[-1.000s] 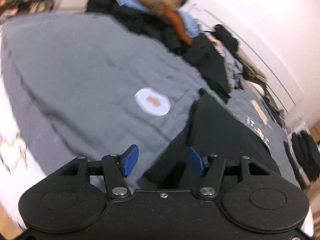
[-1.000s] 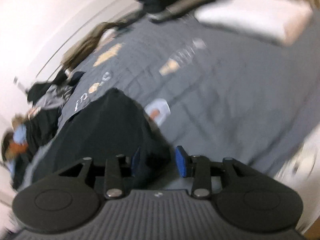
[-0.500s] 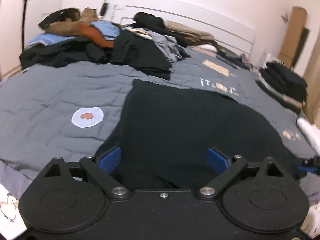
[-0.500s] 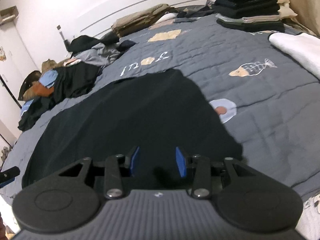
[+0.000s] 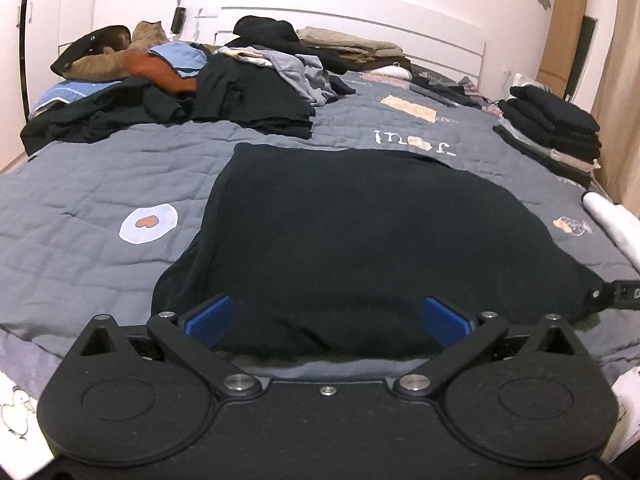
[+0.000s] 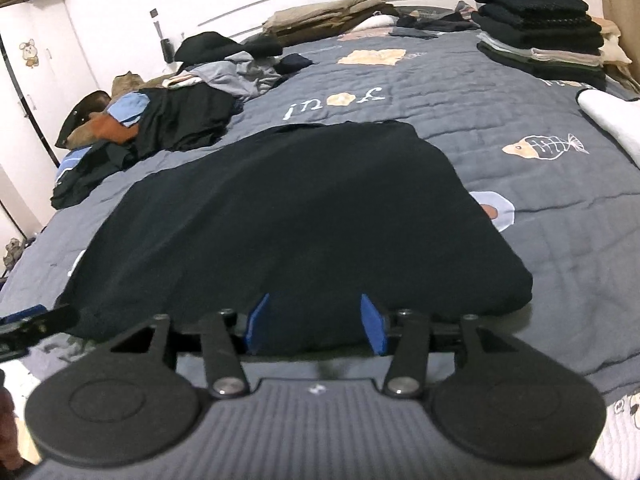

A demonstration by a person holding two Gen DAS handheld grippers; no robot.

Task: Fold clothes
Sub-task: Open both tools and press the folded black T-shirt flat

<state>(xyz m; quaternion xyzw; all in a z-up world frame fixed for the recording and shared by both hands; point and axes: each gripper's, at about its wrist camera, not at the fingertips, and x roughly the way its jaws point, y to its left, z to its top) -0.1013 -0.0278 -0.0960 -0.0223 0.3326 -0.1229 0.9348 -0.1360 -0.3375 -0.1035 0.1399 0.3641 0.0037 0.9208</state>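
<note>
On grey quilt (image 5: 100,184), lettering "joui" (image 6: 334,104)

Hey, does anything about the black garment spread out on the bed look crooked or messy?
Mostly flat, but the black garment's near-left corner bunches into loose folds, so that edge looks uneven. Its far edge lies fairly straight. Nothing looks damaged.

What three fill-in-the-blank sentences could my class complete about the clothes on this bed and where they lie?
1. The garment spread flat in front of both grippers is ____ in colour.
2. The bedspread under it is ____.
3. The folded stack stands by the bed's far ____ corner in the right wrist view.
4. The unfolded pile lies to the garment's ____ in both views.

Missing words: black; grey; right; left
</note>
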